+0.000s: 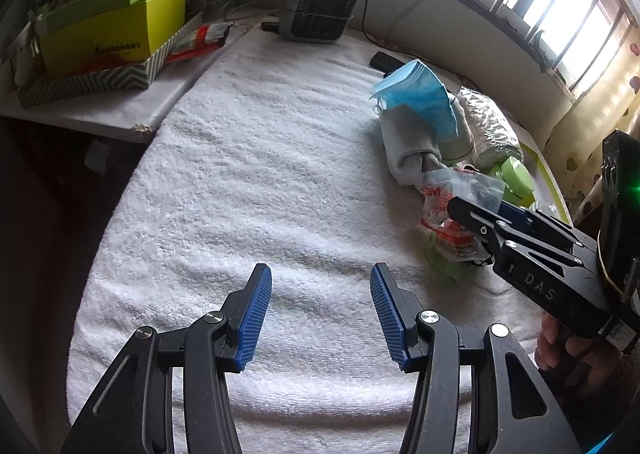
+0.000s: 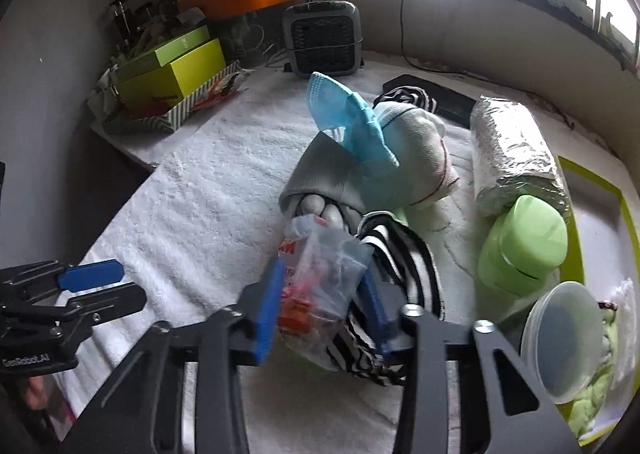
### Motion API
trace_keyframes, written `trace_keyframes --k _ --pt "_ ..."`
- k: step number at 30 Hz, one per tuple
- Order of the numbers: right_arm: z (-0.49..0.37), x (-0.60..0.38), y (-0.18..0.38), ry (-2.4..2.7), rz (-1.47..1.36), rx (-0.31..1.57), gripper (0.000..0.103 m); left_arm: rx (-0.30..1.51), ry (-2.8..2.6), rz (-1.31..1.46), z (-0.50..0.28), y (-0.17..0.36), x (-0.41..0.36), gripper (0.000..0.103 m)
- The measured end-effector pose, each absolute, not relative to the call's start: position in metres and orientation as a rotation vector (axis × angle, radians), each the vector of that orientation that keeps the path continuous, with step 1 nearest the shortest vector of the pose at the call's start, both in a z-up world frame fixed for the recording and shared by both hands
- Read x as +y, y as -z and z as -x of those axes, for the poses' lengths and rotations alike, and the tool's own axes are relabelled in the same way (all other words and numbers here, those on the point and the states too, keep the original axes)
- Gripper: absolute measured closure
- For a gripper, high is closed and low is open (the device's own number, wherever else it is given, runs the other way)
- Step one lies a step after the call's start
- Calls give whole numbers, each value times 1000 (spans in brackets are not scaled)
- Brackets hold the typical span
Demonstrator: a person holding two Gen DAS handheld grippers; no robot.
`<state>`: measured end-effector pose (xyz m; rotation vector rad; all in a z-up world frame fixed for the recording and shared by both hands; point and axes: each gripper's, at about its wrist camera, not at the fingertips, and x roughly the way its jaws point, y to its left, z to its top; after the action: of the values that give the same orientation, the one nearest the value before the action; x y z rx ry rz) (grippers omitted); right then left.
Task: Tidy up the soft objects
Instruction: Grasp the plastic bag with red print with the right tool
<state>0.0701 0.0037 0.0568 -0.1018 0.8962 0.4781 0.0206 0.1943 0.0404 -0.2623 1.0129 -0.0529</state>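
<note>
Right tool (image 2: 320, 310) clamped on a clear plastic packet (image 2: 320, 274) with red print – blue pads pressed against both its sides, above a black-and-white striped cloth (image 2: 404, 266). Left tool (image 1: 320, 318) spread wide, grasping nothing, poised over bare white towel (image 1: 248, 173) covering the bench. Beyond the packet: rolled grey sock (image 2: 320, 177), blue face mask (image 2: 352, 121), foil-wrapped roll (image 2: 516, 157) – green container (image 2: 524, 250) just beside.

My clear plastic packet (image 2: 320, 274) lies crumpled against the striped sock (image 2: 404, 274), beside rolled grey socks (image 2: 320, 181).
</note>
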Motion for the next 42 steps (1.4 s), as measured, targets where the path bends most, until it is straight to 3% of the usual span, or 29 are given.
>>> trace_keyframes --k 7,17,27,42 --pt "-65 -13 -67 -481 30 872 86 1013 61 255 -23 -41 188 52" --pt "-49 -58 -94 -489 -103 828 86 1004 122 227 -34 -48 158 52" --pt "-38 -96 -79 -709 -334 964 86 1021 164 206 -40 -46 127 52" --pt "5 -93 -53 -716 -153 1017 84 1023 171 191 -34 -46 115 52"
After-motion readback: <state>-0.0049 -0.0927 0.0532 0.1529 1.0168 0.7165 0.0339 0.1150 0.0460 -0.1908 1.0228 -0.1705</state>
